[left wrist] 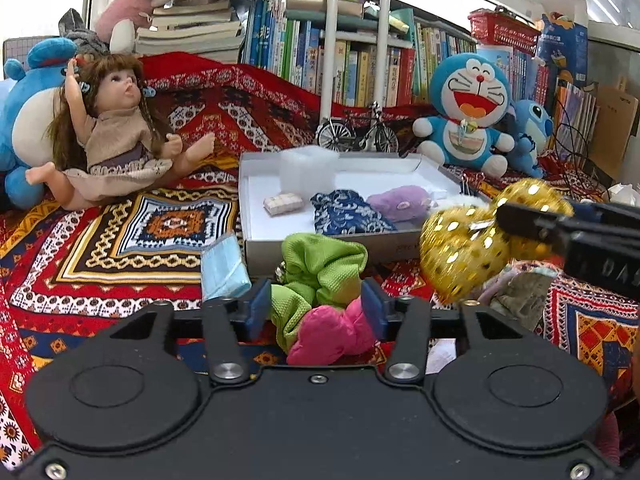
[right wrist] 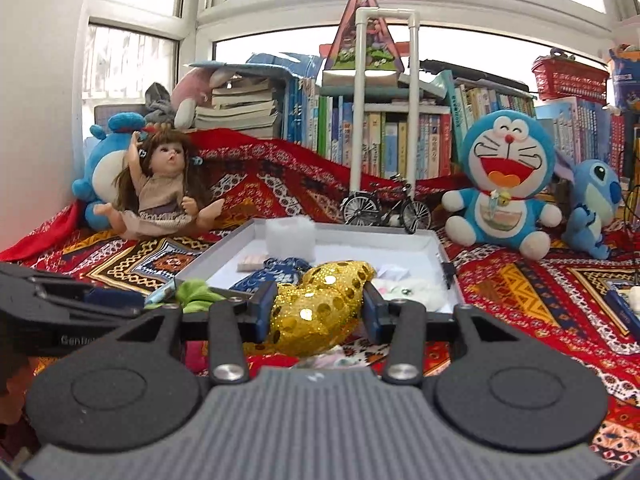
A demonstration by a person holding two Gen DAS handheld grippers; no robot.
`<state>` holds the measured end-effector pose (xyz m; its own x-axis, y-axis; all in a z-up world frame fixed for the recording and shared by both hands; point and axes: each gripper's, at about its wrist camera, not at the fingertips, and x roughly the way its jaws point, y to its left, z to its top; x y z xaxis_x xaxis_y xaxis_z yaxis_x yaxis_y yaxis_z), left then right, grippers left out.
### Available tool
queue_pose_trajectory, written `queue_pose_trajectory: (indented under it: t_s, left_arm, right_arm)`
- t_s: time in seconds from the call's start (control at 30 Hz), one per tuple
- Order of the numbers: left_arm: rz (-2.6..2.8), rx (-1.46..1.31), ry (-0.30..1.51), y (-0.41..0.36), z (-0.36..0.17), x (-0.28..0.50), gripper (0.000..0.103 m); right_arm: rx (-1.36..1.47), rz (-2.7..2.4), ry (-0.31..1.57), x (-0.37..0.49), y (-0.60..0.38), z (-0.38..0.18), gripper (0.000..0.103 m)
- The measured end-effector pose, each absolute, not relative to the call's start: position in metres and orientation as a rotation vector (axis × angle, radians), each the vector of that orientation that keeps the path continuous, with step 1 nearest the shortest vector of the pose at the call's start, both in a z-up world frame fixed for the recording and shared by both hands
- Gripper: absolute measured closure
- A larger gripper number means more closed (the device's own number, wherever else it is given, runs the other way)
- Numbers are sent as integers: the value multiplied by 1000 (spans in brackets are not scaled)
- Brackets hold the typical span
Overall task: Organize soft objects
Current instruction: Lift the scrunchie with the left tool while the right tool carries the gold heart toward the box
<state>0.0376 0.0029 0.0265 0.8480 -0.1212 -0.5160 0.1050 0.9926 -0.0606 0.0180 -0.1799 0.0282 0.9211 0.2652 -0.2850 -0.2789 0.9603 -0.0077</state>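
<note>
My left gripper (left wrist: 317, 307) is shut on a green scrunchie (left wrist: 320, 268) bunched with a pink one (left wrist: 328, 336), just in front of the white box (left wrist: 320, 248). To the right, my right gripper (left wrist: 500, 216) is shut on a gold sequined bow (left wrist: 460, 256), held near the box's front right corner. In the right wrist view the gold sequined bow (right wrist: 320, 304) fills the gap between the pads of that gripper (right wrist: 320, 306). Inside the box lie a blue patterned pouch (left wrist: 348, 210), a purple plush (left wrist: 400, 202), a small beige block (left wrist: 282, 202) and a white plush (right wrist: 412, 290).
A folded blue face mask (left wrist: 222, 270) lies left of the box on the patterned cloth (left wrist: 120, 240). A doll (left wrist: 116, 136) sits at the back left, a model bicycle (left wrist: 356, 132) behind the box, and Doraemon (left wrist: 468, 120) and Stitch (left wrist: 528, 132) plushes at the back right before bookshelves.
</note>
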Motion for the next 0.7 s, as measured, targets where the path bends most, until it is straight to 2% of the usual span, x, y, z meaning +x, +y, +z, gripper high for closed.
queue_pose_trajectory:
  t_s: [0.07, 0.13, 0.17, 0.37, 0.47, 0.63, 0.7]
  left_arm:
    - [-125, -31, 552, 3, 24, 38, 47]
    - [-130, -33, 577, 2, 21, 41, 34]
    - [-133, -35, 591, 2, 19, 42, 31]
    - [-156, -68, 649, 1, 8, 48, 30]
    - [-152, -74, 645, -1, 8, 50, 34]
    - [-147, -91, 636, 1, 11, 52, 57]
    - [-150, -82, 628, 0, 16, 50, 59]
  right_arm:
    - [-50, 274, 286, 18, -181, 28, 53]
    - [-49, 271, 289, 18, -182, 28, 53]
    - [-50, 271, 292, 18, -182, 27, 52]
    - [-61, 268, 303, 18, -182, 23, 51]
    - [-61, 268, 309, 19, -182, 22, 51]
    - [-57, 265, 312, 20, -182, 21, 50]
    - [-53, 259, 312, 21, -183, 22, 50]
